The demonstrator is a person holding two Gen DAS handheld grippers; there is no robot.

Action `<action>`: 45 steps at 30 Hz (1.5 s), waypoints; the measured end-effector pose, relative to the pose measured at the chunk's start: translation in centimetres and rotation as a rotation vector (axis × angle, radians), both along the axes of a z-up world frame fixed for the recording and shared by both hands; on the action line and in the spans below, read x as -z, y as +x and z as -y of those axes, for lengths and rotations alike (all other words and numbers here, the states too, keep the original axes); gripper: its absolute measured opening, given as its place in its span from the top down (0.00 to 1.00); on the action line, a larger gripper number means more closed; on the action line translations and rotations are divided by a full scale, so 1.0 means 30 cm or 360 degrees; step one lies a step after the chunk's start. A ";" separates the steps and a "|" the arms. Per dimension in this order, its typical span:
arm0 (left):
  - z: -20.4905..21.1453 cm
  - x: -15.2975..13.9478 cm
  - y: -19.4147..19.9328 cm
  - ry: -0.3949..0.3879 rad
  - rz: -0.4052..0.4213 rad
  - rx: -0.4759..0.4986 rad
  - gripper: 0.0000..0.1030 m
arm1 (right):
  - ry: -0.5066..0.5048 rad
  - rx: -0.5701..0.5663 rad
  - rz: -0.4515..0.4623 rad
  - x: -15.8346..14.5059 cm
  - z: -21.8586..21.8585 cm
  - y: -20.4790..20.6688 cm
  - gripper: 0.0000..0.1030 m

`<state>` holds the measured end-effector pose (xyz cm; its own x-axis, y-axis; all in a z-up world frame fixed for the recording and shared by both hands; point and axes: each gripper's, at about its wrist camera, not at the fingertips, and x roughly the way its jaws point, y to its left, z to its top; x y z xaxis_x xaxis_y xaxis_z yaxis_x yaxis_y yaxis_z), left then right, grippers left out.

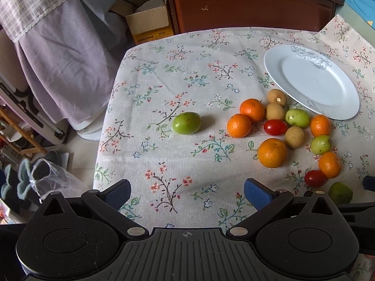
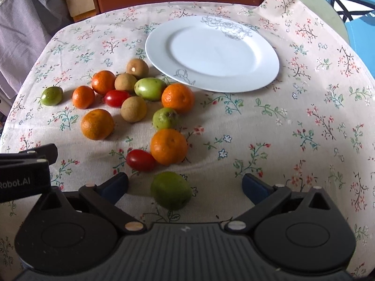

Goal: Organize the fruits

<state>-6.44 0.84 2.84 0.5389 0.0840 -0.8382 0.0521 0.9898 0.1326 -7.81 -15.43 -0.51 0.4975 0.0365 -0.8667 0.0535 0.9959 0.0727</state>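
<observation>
While both claws hang spread and empty over the desk [image 2: 304, 98], the green fruit [image 2: 170, 190] lying on the floral cloth between the fingers of the right claw [image 2: 185, 186] looks like the likeliest first pick. It appears small, light and firm, with a smooth skin that could slide under a hard squeeze, so a gentle pinch across its widest middle seems safest. Its outline is nearly round in the right wrist view, and its long axis and the way its stem end faces cannot be told. Beyond it a cherry tomato [image 2: 140, 160] touches a mandarin [image 2: 168, 146], with more mandarins, green fruits and brown longans clustered towards the empty white plate [image 2: 269, 65]. Well apart to the left, ahead of the left claw [image 1: 187, 193], an oval green fruit [image 1: 186, 122] lies alone, long axis running left to right.
</observation>
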 end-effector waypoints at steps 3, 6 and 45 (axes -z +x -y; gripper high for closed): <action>-0.006 0.003 0.001 0.0007 -0.0011 -0.0016 0.00 | -0.0003 0.0003 0.0014 0.002 0.001 -0.003 0.01; -0.011 0.006 0.002 0.0000 -0.0023 -0.0027 0.00 | -0.0021 0.0014 0.0021 0.004 -0.004 -0.010 0.01; -0.038 -0.022 0.007 -0.0094 -0.0024 -0.0083 0.00 | -0.0157 0.0188 0.0082 -0.096 0.008 -0.035 0.01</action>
